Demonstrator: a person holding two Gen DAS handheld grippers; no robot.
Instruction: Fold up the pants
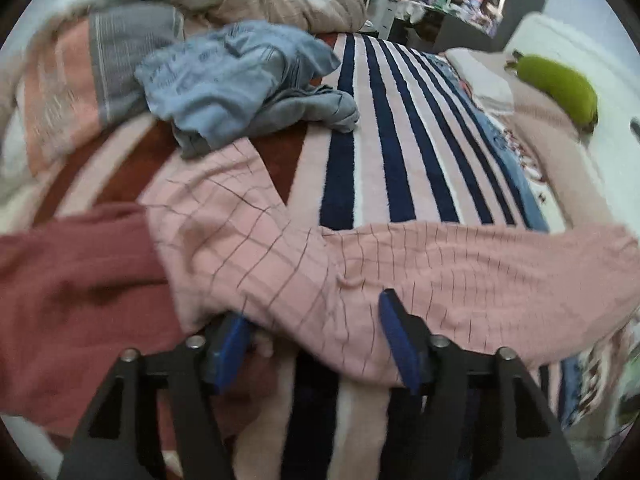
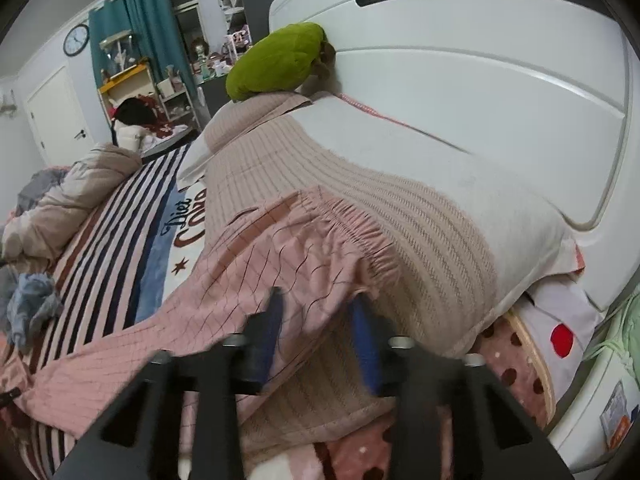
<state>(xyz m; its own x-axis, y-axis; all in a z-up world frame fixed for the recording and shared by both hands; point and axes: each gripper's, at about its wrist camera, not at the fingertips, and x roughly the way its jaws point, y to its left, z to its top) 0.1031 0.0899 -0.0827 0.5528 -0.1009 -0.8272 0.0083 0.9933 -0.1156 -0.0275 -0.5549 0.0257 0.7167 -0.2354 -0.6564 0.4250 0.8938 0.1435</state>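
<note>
Jaws of both the left gripper (image 1: 316, 344) and right gripper (image 2: 318, 332) stand parted, gripping nothing, over pink checked pants (image 1: 280, 256).

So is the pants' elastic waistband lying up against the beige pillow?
Yes, the gathered waistband of the pink checked pants rests on the beige pillow.

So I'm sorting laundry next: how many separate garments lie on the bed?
3, maybe more hidden: pink checked pants across the front, a dark red garment at left, and a crumpled blue garment behind them.
</note>
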